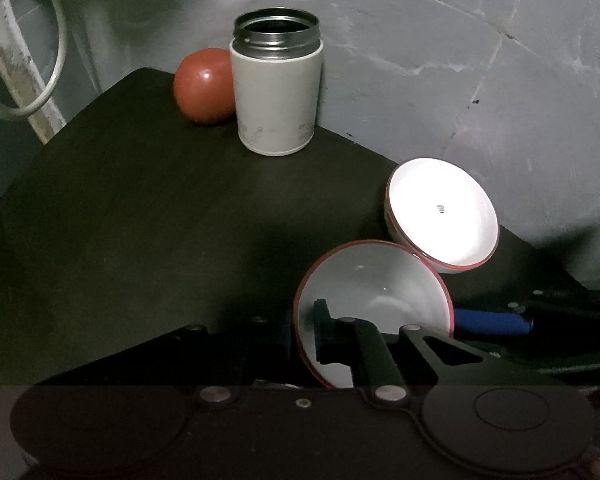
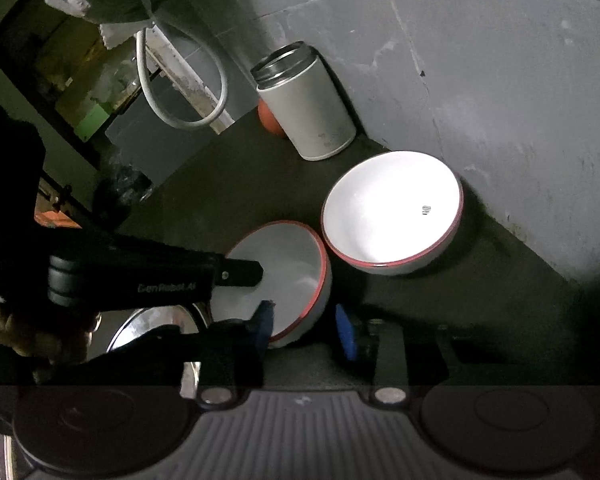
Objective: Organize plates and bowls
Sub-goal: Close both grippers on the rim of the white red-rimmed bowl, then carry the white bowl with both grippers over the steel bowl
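Nesting step in hand: left tool (image 2: pixel 256 292) grips near bowl (image 2: pixel 284 276) by its rim, tilted beside far bowl (image 2: pixel 392 208) on bench (image 1: pixel 140 208); right tool (image 2: pixel 306 328) open; next, lower it inside.

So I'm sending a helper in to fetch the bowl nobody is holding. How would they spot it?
On the dark table, look along the grey wall to the right of the open white canister. The free bowl sits there upright, brightly lit, with a small dark mark inside. Its red-rimmed twin, the gripped bowl, is tilted and has the left gripper at its rim.
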